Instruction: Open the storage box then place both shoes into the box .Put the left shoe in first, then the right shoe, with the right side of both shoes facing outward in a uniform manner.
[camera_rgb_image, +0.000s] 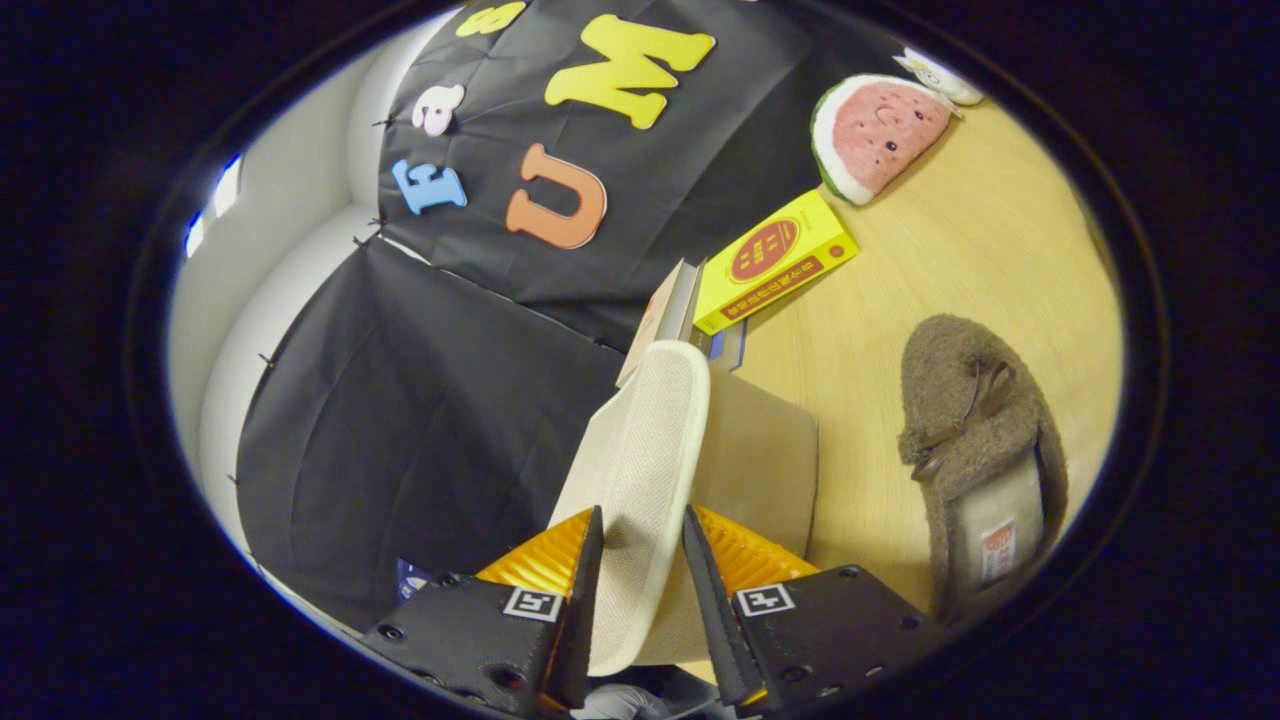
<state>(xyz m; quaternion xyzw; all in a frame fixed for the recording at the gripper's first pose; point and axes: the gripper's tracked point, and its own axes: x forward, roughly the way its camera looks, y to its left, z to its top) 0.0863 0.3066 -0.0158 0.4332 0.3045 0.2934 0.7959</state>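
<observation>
My gripper (641, 548) is shut on a shoe (645, 440), with both fingers pressing its sides; I see mostly its cream textured sole, which runs on ahead past the fingertips. Just behind the held shoe stands a tan, smooth-sided shape (765, 460); it looks like the storage box, and I cannot tell whether it is open. The second shoe (975, 440), a brown fuzzy slipper with a bow and a pale insole, lies on the wooden table (960, 270) off to the right of the fingers, apart from the box.
Beyond the box a yellow carton (775, 262) leans on a few books (680, 305). Further along the table lie a watermelon plush (878, 130) and a small white toy (940, 75). The black booth cloth hangs close on the left.
</observation>
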